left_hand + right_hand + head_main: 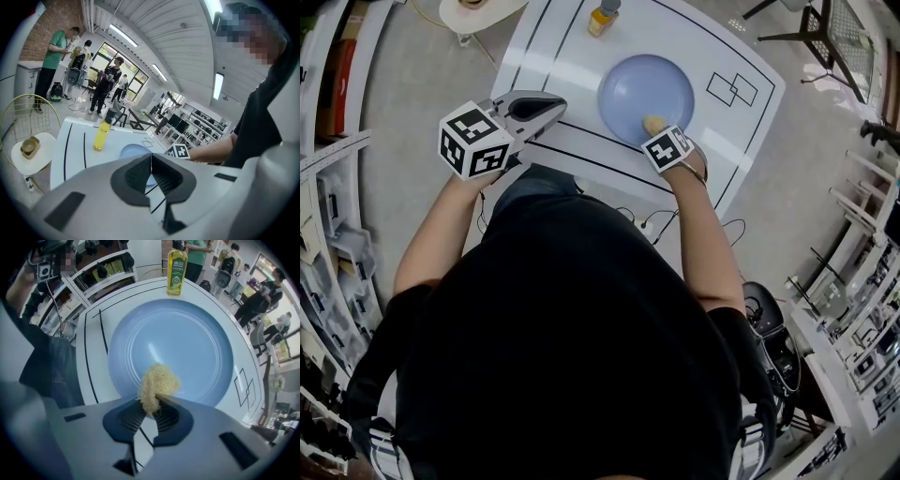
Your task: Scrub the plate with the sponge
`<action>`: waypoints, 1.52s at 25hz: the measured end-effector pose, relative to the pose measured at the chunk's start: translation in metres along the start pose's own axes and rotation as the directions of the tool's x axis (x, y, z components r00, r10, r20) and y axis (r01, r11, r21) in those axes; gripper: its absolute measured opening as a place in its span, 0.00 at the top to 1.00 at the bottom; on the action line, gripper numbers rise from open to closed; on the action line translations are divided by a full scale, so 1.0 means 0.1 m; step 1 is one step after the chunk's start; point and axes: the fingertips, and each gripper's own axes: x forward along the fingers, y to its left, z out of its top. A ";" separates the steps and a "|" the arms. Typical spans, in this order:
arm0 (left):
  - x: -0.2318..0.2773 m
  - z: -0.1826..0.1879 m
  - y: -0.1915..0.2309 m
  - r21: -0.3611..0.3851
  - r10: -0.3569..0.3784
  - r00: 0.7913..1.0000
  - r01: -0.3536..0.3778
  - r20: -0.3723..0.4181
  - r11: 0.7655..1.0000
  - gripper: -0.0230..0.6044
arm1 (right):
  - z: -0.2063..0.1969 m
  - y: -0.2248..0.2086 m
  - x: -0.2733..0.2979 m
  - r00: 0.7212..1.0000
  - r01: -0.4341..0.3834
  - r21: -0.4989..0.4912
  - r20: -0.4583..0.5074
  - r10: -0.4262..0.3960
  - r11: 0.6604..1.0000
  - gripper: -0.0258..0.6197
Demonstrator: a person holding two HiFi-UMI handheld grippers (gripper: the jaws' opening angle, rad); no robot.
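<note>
Nearest the person, the left gripper [151, 164] is held above the white table [562, 56], to the left of the plate and apart from it. Its jaws are pressed together with nothing between them, so it does not steady anything. The right gripper [152, 406] is pinching the sponge [157, 383], a pale yellow, fibrous tuft that sticks out past the jaw tips (only its lower end is caught).

The sponge sits at the near rim of the blue plate [178, 338], touching it or just above it; the views do not settle which. The plate lies flat on the table, inside the black lines marked there.

The plate's surface looks smooth and bare, with no foam, streaks or dirt to show where the sponge has passed. Judged from that, the sponge is in hand and brought to the plate, while the scrubbing across the middle and far side seems left to do.

Beyond the plate stands a yellow bottle [176, 266], upright and well apart.
</note>
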 end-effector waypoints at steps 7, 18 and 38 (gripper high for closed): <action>-0.01 -0.03 -0.01 -0.005 0.004 1.000 -0.004 0.001 1.000 0.95 | 0.16 0.31 -0.03 0.981 -0.191 0.083 0.049 0.187 0.978 0.91; -0.05 -0.06 0.03 -0.017 0.024 1.000 -0.024 -0.005 1.000 0.95 | 0.47 0.50 -0.06 0.947 -0.309 0.070 0.115 0.300 0.949 0.91; 0.07 -0.08 0.11 -0.025 0.019 0.999 -0.020 -0.031 0.999 0.95 | 1.09 0.47 -0.18 0.912 -0.303 0.006 0.292 0.288 0.953 0.91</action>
